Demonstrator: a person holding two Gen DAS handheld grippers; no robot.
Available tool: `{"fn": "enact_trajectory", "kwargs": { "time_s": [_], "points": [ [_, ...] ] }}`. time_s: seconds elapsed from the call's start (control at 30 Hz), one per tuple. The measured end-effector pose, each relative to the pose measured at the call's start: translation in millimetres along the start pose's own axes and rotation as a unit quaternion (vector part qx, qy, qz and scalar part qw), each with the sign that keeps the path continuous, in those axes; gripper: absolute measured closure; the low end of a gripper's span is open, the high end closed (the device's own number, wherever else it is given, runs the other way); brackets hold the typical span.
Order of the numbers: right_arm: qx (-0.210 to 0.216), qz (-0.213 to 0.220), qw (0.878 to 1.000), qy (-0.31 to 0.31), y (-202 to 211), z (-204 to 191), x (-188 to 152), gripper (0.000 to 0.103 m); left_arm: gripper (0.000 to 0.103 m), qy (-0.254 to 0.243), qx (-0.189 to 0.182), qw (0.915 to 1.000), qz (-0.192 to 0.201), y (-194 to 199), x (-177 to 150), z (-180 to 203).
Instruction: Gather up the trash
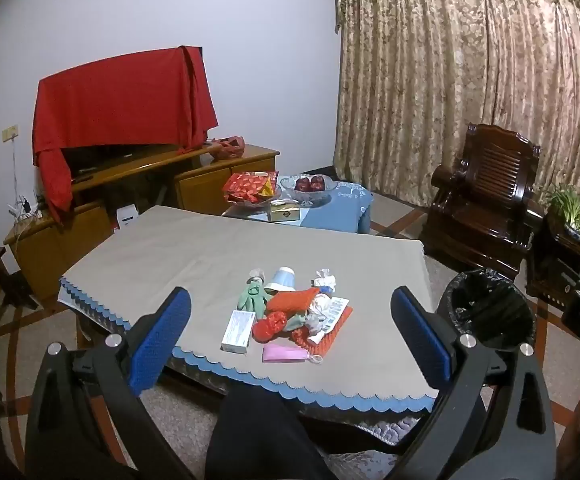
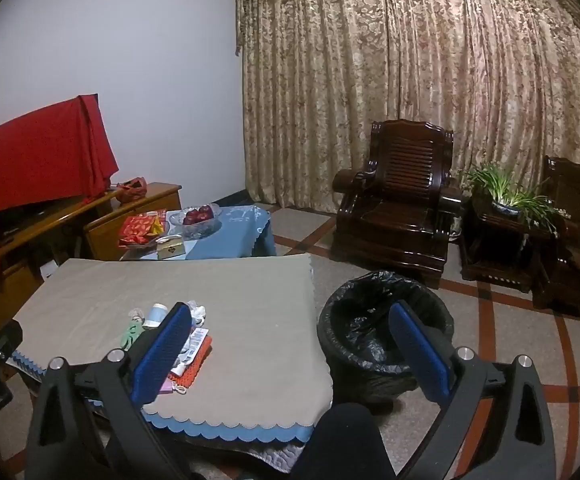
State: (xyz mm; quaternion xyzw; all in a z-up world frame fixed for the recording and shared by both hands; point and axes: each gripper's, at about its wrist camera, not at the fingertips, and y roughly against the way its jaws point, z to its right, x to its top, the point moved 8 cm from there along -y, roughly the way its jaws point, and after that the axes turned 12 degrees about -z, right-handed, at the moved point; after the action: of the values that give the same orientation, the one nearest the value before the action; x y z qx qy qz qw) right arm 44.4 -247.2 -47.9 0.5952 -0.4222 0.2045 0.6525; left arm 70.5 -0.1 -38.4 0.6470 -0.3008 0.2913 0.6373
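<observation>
A pile of trash lies on the beige-clothed table (image 1: 209,248) near its front edge. It holds a white box (image 1: 238,331), a pink mask (image 1: 283,354), a green glove (image 1: 254,294), a light-blue paper cup (image 1: 283,280), an orange net (image 1: 294,300) and crumpled tissue (image 1: 324,278). My left gripper (image 1: 290,294) is open and empty, short of the pile. To the table's right stands a bin lined with a black bag (image 2: 386,328). My right gripper (image 2: 290,308) is open and empty too, between table and bin. Its left finger hides part of the pile; the cup (image 2: 157,314) still shows.
Behind the table, a low table with a blue cloth (image 1: 346,204) carries a fruit bowl (image 1: 308,188), red packets and a tissue box. A wooden cabinet (image 1: 217,176) with a red-draped screen lines the left wall. Dark armchairs (image 2: 398,208) and a plant (image 2: 506,196) stand by the curtain. A dark-trousered knee (image 1: 257,432) is below.
</observation>
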Motion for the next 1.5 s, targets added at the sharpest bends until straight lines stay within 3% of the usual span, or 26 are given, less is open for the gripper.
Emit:
{"fn": "enact_trajectory", "kwargs": {
  "time_s": [1.5],
  "points": [
    [0.01,0.002,1.0,0.008,3,-7,5,0.006,0.006,0.004,-0.003,1.0,0.003,3,6,-2]
  ]
}}
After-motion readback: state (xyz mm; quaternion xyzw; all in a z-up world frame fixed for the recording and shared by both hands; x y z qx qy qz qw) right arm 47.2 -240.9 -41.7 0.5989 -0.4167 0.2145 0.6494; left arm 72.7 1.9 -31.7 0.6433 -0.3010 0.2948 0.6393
